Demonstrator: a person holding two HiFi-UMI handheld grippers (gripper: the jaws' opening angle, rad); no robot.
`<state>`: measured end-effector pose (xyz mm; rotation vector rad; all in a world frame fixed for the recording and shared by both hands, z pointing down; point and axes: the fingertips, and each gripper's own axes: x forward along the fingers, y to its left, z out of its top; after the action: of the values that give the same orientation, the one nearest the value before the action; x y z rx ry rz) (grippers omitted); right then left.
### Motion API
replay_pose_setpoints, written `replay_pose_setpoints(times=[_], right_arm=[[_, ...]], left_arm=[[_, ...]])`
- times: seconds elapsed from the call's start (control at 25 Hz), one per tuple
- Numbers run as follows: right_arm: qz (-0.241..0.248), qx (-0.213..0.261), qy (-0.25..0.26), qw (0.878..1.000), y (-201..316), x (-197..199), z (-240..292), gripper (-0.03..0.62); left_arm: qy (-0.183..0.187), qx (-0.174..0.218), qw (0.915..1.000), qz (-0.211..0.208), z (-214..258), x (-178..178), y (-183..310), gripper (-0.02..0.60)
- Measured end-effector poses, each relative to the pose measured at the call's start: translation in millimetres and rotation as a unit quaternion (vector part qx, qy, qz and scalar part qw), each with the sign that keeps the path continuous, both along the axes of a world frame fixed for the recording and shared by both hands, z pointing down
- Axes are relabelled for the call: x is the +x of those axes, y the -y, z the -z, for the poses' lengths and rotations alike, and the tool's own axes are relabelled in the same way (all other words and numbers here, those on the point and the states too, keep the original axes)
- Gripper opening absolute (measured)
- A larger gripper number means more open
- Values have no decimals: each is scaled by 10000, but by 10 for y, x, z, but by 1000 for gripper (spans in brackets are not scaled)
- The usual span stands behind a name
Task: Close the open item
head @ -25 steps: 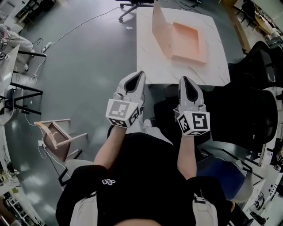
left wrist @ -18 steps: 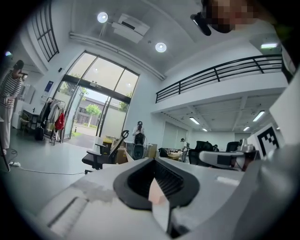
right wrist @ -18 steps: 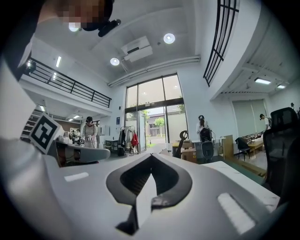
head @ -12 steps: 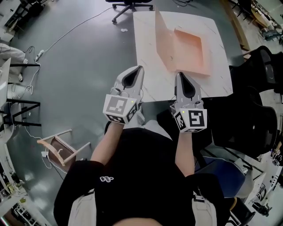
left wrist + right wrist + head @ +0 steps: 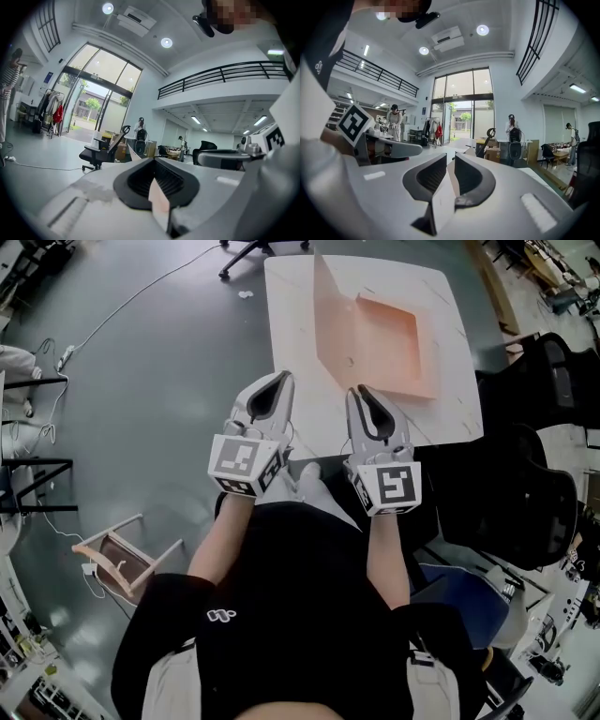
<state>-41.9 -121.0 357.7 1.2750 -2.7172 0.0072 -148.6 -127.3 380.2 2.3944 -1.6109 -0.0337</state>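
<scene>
An open peach-coloured box lies on the white table, its lid standing up on the left side. My left gripper hovers at the table's near edge, just left of the lid, with its jaws together and nothing in them. My right gripper is over the near edge, just short of the box front. Its jaws are opening, and the right gripper view shows a narrow gap with nothing between the fingers. Neither gripper touches the box.
Black office chairs crowd the right side of the table. A tipped wooden stool lies on the grey floor at the left, and a cable runs across it. Another rolling chair stands beyond the table's far left corner.
Both grippers have moved forward from in front of the table to its near edge, closer to the box. The right gripper's jaws have parted from shut to a narrow gap.
</scene>
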Motion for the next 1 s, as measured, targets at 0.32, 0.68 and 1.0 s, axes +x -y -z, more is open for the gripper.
replay_pose_setpoints(times=[0.32, 0.68, 1.0], right_arm=[[595, -241, -509, 9966, 238, -311, -228, 72], [762, -490, -919, 9916, 468, -558, -627, 108], [671, -557, -1241, 9884, 635, -701, -812, 114]], left_arm=[[23, -185, 9995, 269, -128, -47, 123, 2], [103, -344, 9982, 482, -267, -207, 213, 2], [162, -511, 9972, 525, -364, -311, 283, 2]])
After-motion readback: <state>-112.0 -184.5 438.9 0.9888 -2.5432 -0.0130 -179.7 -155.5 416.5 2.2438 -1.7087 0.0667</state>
